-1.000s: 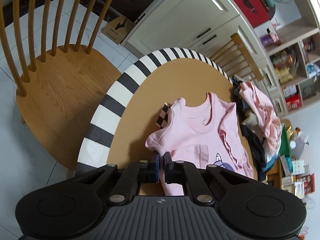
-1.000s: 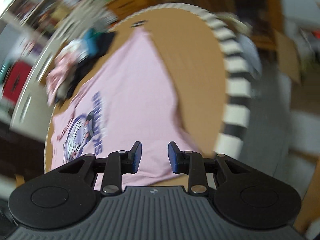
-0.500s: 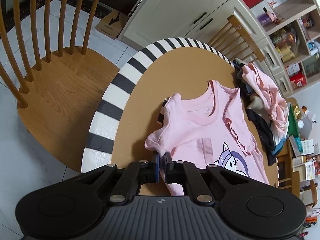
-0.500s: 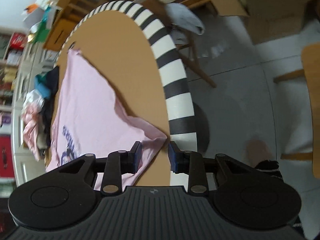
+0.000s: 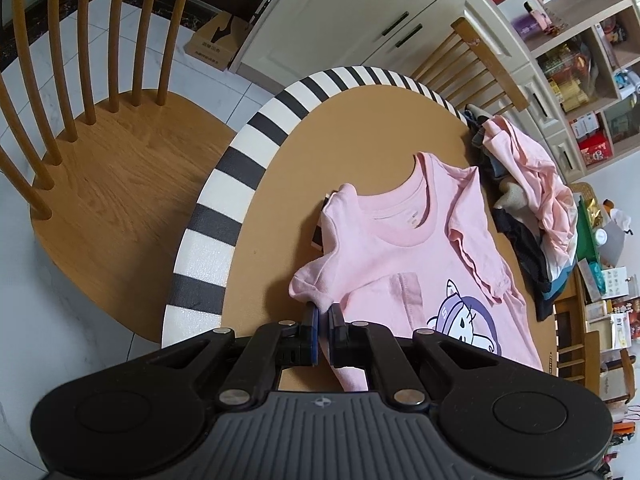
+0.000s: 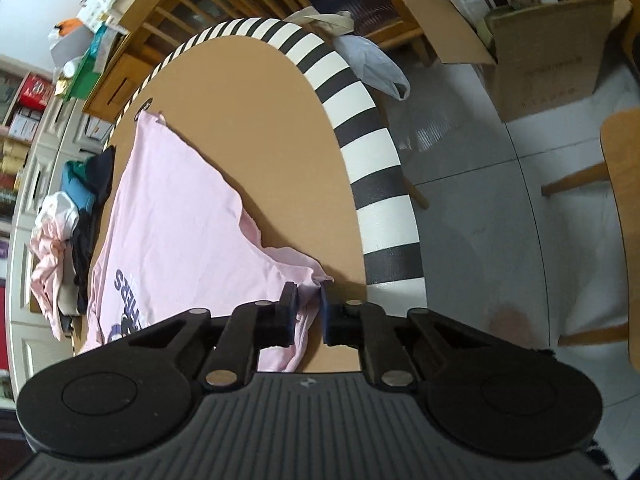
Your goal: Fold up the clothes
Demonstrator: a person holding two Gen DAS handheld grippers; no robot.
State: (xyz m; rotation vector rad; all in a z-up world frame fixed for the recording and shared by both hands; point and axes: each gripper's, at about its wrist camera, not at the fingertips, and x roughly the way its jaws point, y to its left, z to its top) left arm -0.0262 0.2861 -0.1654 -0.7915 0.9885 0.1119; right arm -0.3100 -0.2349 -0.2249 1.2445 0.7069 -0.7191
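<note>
**Shirt pinned at two corners on the round table**

Shirt position first: your pink cotton T-shirt with the purple cartoon print lies spread on the tan round table with a black-and-white striped rim, neckline toward the far side of the left view and printed front facing up. One short sleeve is bunched at the near edge, and the other sleeve is folded over onto the shirt's chest.

Your left gripper is clenched on the fabric at the bunched sleeve; its jaws stand almost together, with a fold of pink cloth pinched between the blue pads and a strip of cloth trailing below them.

Your right gripper sits at the shirt's bottom corner nearest the striped rim. Its jaws have just been closing, and the corner of the pink T-shirt lies between them. A narrow gap remains visible beside the cloth, so you cannot tell from this view whether both pads press on it.

Beyond the shirt, a heap of mixed clothing in pink, dark blue and teal rests on the far side of the table, just beside the shirt's folded sleeve. A wooden spindle-back chair stands against the table on the left view's near side. A cardboard box sits on the grey tiled floor in the right view, well apart from the table.
</note>
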